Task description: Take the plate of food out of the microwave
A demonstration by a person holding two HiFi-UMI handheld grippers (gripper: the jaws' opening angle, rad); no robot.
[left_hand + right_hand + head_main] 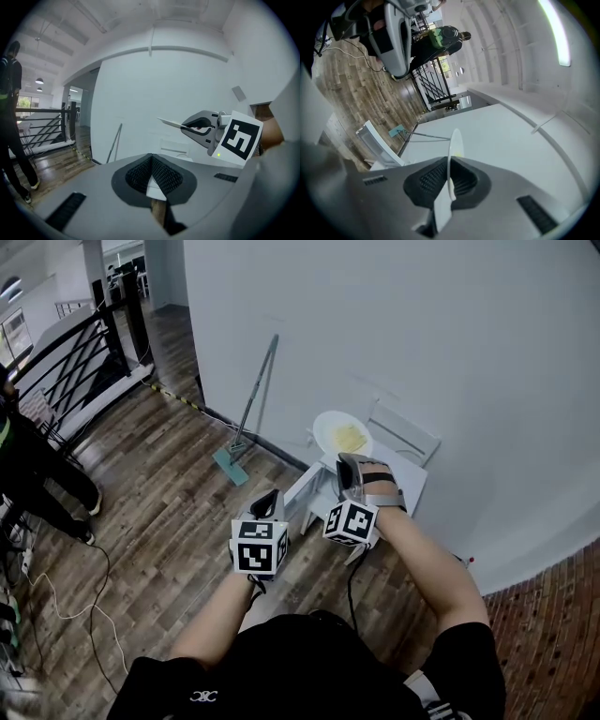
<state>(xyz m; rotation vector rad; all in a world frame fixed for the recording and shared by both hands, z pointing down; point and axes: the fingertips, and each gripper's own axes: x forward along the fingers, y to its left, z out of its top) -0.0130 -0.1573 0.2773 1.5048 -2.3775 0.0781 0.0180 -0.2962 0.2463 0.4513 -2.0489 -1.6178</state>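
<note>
While the white microwave (412, 486) sits mid-frame by the wall, I hold the plate (324, 427) above it | right gripper (348, 467) jaws pinching its rim | stiff, slick, breakable; food (350, 438) loose, keep level | left gripper (267, 503) jaws pressed together, empty

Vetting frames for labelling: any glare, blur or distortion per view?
Head view: even soft light, sharp, mild bowing at the edges; the plate in the right gripper reads clearly. Left gripper view: heavy fisheye, dark corners; the left gripper is soft up close. Right gripper view: heavy fisheye, ceiling light strip blown out, plate edge-on with its near rim blurred.
</note>
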